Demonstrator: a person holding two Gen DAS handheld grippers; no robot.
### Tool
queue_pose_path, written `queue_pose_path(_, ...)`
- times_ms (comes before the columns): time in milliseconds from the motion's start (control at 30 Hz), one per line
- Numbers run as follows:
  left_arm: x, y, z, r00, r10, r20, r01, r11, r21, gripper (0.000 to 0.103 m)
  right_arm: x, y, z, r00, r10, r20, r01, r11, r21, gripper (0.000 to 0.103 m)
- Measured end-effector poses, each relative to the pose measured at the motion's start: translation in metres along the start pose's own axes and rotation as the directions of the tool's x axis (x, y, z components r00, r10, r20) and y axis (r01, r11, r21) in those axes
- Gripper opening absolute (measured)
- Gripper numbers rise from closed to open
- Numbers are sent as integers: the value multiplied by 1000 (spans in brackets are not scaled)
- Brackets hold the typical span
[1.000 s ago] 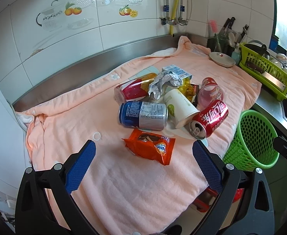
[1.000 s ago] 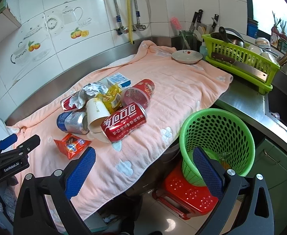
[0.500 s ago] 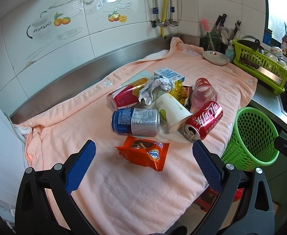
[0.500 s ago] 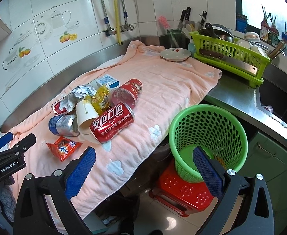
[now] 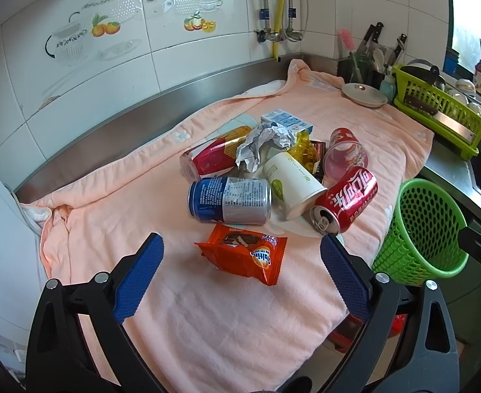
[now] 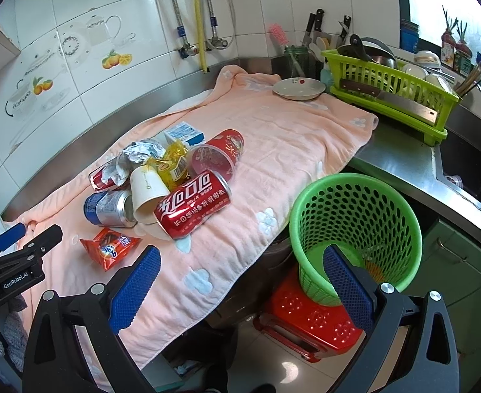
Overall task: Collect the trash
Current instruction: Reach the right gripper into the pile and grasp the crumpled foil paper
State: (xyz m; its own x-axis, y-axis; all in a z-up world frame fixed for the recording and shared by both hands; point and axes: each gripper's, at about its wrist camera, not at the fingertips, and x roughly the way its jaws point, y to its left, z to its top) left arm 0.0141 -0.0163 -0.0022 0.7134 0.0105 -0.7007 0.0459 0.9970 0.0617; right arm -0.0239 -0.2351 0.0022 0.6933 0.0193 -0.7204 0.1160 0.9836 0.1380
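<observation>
Wrapper: orange crinkled foil snack wrapper (image 5: 244, 252) lies on the desk's peach towel (image 5: 207, 321), nearest; likely light, slippery; pinch its sealed edge.
Cans: red cola can (image 5: 345, 199) beside; probably dents.
Left tool (image 5: 239, 278): wide, empty.
Right tool (image 6: 240, 286): wide, empty.
Bin: green mesh basket (image 6: 355, 232) off the edge.

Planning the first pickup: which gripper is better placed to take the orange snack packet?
Left. The left gripper is open with the orange snack packet lying just ahead between its fingers. The right gripper points past the towel's edge toward the green basket.
</observation>
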Motion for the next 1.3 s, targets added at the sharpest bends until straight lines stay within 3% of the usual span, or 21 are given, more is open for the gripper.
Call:
queue_pose_path(367, 8, 29, 1, 1000, 29, -10, -30, 998, -48, 93, 12, 23, 13, 997, 78, -4, -78, 994, -74, 96)
queue_pose_path(700, 23, 67, -3, 996, 69, -55, -74, 992, -104, 92, 42, 67, 51, 981, 191, -32, -194, 967, -164, 96)
queue_pose_path(933, 33, 87, -4, 994, 78, -74, -87, 988, -126, 92, 87, 110, 96, 961, 264, -81, -274, 946, -174, 95)
queue_pose_path(1033, 39, 96, -4, 994, 76, -80, -87, 987, -133, 92, 115, 128, 118, 954, 277, -116, -293, 943, -156, 89)
queue_pose_path(1300, 52, 113, -7, 992, 69, -106, -84, 986, -141, 92, 193, 165, 156, 942, 240, -237, -274, 953, -127, 86)
